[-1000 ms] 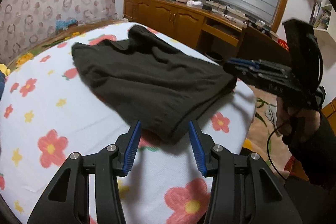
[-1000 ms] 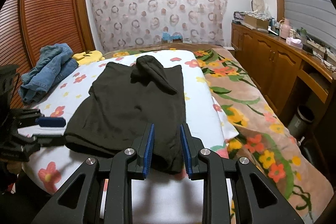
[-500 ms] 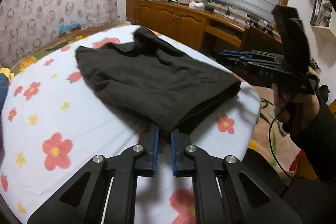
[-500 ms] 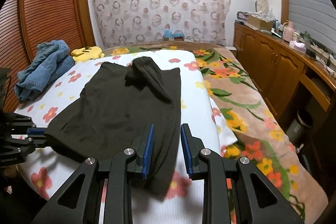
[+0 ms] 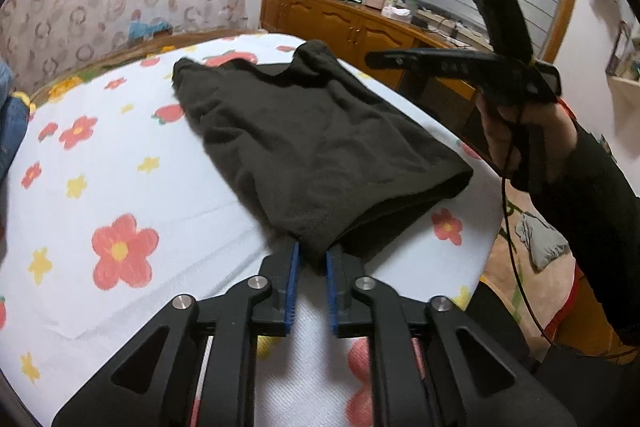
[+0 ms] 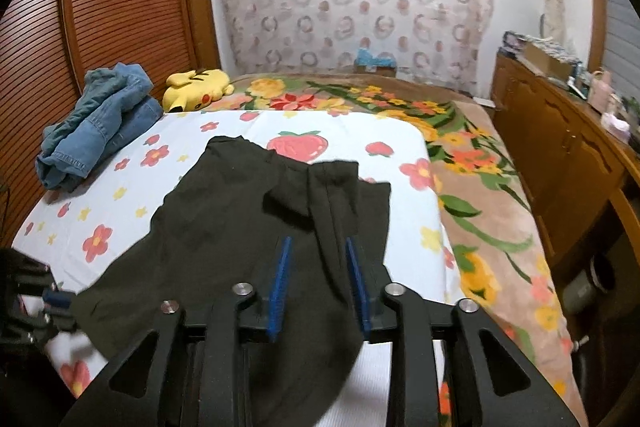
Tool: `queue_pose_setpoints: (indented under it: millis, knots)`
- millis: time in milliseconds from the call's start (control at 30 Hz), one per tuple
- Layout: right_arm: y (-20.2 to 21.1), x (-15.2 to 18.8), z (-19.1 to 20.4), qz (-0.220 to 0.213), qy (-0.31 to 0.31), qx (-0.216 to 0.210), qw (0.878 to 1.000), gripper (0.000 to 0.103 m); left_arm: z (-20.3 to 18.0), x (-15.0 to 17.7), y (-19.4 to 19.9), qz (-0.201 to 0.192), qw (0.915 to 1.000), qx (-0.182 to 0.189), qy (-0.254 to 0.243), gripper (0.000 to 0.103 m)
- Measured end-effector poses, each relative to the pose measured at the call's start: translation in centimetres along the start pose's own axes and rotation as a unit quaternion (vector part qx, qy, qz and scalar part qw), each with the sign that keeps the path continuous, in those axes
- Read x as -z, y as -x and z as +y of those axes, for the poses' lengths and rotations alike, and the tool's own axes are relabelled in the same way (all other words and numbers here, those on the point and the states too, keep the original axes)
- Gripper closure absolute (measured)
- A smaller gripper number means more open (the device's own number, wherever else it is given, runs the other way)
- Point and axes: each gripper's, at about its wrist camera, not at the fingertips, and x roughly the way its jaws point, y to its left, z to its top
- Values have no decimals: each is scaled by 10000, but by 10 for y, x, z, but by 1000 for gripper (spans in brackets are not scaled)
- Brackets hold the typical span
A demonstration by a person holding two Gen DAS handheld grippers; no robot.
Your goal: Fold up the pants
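Black pants [image 5: 312, 147] lie folded on the flowered white bed sheet [image 5: 120, 187]. My left gripper [image 5: 312, 263] sits low at the near corner of the pants. That corner is pinched between its blue pads while the jaws ease open a little. In the right wrist view the left gripper [image 6: 56, 301] shows at the lower left, at the corner of the pants [image 6: 240, 227]. My right gripper [image 6: 318, 267] hovers above the pants with its jaws opening and nothing gripped. The left wrist view shows the right gripper [image 5: 372, 58] in a hand, high over the far side.
A pile of blue jeans [image 6: 100, 123] and a yellow plush toy [image 6: 198, 89] lie at the bed's far left. A floral blanket [image 6: 480, 187] covers the right side. Wooden cabinets [image 6: 560, 147] line the right wall, and louvred doors [image 6: 100, 7] the left.
My left gripper went from wide open to closed on the pants' near corner. My right gripper lifted away from the pants' edge, moved over the fabric and spread its jaws.
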Motion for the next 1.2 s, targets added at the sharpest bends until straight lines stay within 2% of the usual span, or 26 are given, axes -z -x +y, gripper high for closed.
queue_pose_setpoints:
  millis: [67,133,233,333,533,567,600,700,733,833,900,1067,1133,1200]
  knots:
    - [-11,-6,-6,79,59,-104,9999,66,3,1,1,7,10000,-20,78,81]
    - [-21,-12,-11,181,90,-26,9998,66,5,2,6,-40,9999,9,112,77]
    - [-36,-16,-15,374,135,-2,9992,66,10,1,17,-193,9997,21,172,58]
    - [-47,-18,-16,535,203,60,9983,66,18,0,30,-378,9988,86,301,57]
    - [-57,-24,-23,639,174,55,9978,66,34,-6,47,-613,9968,-231,458,57]
    - [-58,-27,-23,667,161,53,9976,68,37,-6,47,-620,9965,-260,496,57]
    - [-58,-31,-25,696,150,52,9974,83,38,-6,47,-619,9964,-284,513,57]
    - [-58,-39,-30,711,66,22,9974,97,42,-5,44,-587,9961,-355,556,57]
    - [-56,-40,-33,650,32,78,9979,97,42,-5,42,-567,9962,-350,564,57]
    - [-56,-43,-42,602,-203,574,9963,97,41,-3,39,-517,9965,-355,549,57]
    - [-55,-39,-45,629,-312,665,9953,88,40,-2,38,-483,9969,-331,529,57]
    - [-23,-20,-32,431,-336,355,9979,76,38,-4,30,-387,9975,-316,492,57]
    - [-5,-8,-26,363,-378,135,9985,75,36,-5,27,-354,9976,-313,498,57]
    - [14,2,-23,311,-376,-74,9988,67,34,-6,24,-330,9978,-304,489,57]
